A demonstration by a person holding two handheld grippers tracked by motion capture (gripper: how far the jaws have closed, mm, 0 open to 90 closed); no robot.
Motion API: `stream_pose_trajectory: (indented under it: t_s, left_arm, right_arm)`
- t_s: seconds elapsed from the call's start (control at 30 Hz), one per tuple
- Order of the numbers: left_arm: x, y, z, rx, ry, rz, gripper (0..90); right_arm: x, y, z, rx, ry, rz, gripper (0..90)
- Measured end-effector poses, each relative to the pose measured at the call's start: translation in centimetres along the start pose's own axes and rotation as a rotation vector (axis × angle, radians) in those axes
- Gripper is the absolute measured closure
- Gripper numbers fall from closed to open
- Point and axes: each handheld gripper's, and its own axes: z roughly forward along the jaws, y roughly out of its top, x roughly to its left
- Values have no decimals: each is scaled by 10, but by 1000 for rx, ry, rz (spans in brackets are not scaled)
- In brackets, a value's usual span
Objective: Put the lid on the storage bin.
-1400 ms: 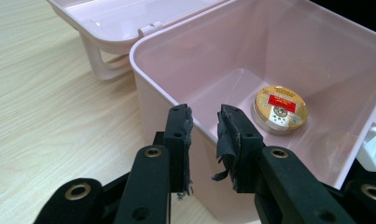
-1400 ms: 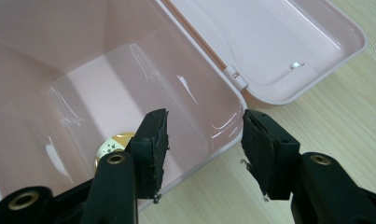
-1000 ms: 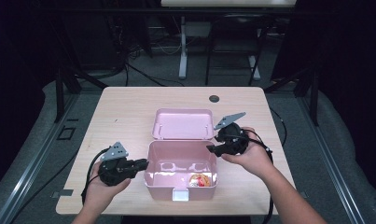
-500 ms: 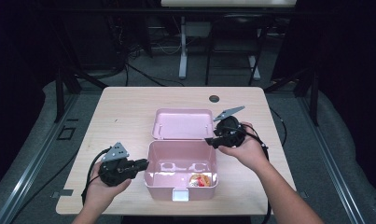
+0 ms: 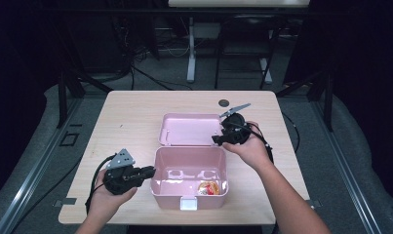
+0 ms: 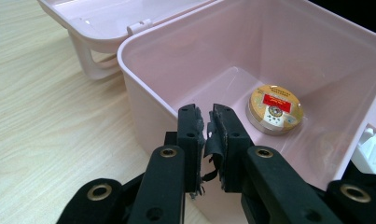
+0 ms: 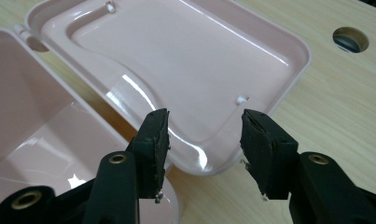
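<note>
Your left claw (image 6: 208, 128) view reveals the tin's (image 6: 275, 108) label; it's clenched at the box (image 5: 157, 183) rim's 9 o'clock; right claw (image 7: 202, 135) released over the lid (image 7: 185, 60)

Round cable hole (image 5: 224, 103) in wooden table (image 5: 135, 122), far edge

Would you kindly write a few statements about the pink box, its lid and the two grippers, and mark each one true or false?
1. The pink box stands open, its lid folded back flat on the table. True.
2. The box is empty. False: a round tin lies inside.
3. The right gripper has open jaws above the lid's corner. True.
4. The left gripper grips the tin. False: its jaws are nearly shut on nothing, at the box's rim.
</note>
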Motion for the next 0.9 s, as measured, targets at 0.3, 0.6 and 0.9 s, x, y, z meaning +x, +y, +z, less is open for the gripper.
stream_pose_trajectory:
  t_s: [0.3,0.6,0.9]
  left_arm:
    - [0,0,0,-3,4,4,818]
    - [-1,0,0,-1,4,10,818]
    - [0,0,0,-2,3,6,818]
  right_arm:
    - [1,14,8,12,-35,9,506]
    - [-10,19,24,21,-55,54,506]
    - [-20,20,35,22,-88,92,509]
